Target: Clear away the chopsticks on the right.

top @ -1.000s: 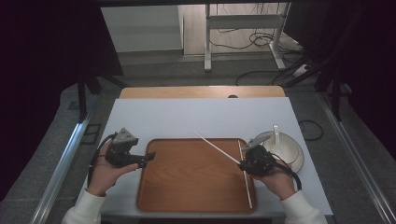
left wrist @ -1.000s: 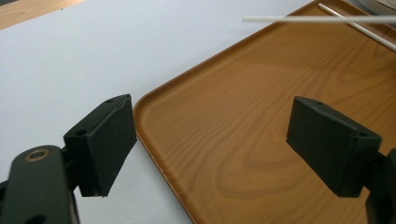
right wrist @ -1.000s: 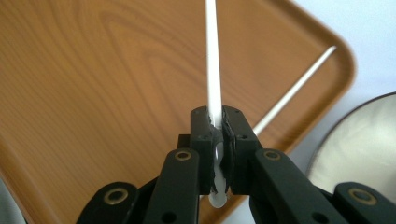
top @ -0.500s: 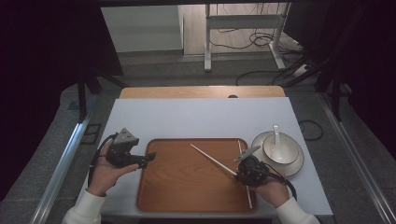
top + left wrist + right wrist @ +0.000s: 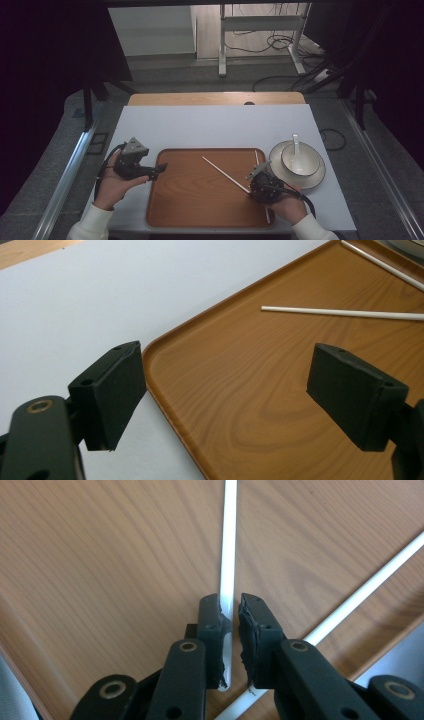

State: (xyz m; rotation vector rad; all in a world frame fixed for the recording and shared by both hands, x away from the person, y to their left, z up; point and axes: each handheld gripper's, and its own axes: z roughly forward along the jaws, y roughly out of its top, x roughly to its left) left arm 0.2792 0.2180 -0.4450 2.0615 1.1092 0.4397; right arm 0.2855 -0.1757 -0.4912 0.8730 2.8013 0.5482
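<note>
We see the white worktop (image 5: 210,127) stretching ahead of both tools, with the wooden tray (image 5: 200,200) lying between them. The left tool (image 5: 159,169) rests in the person's left hand (image 5: 112,185) at the tray's left edge, its tips just over the rim; in the left gripper view its jaws stand wide with nothing between them, one over the worktop and the other over the tray's wood.

Just beyond the right tool (image 5: 248,189), off the tray on its far side, a white plate (image 5: 315,180) carries a white bowl (image 5: 300,160) with a white spoon (image 5: 296,142) standing in it.

The right tool sits low over the tray near its right edge, held in the right hand (image 5: 287,205). Its jaws stand narrow and have just been opening. One white chopstick (image 5: 228,545) runs straight out ahead from between them, its near end lying in the gap against one pad (image 5: 214,625) while a thin slit shows beside the other pad; we cannot tell whether it is gripped. It lies slanting across the tray toward the left tool. The second chopstick (image 5: 365,597) lies flat on the tray, passing under the right tool and away along the tray's right edge.
</note>
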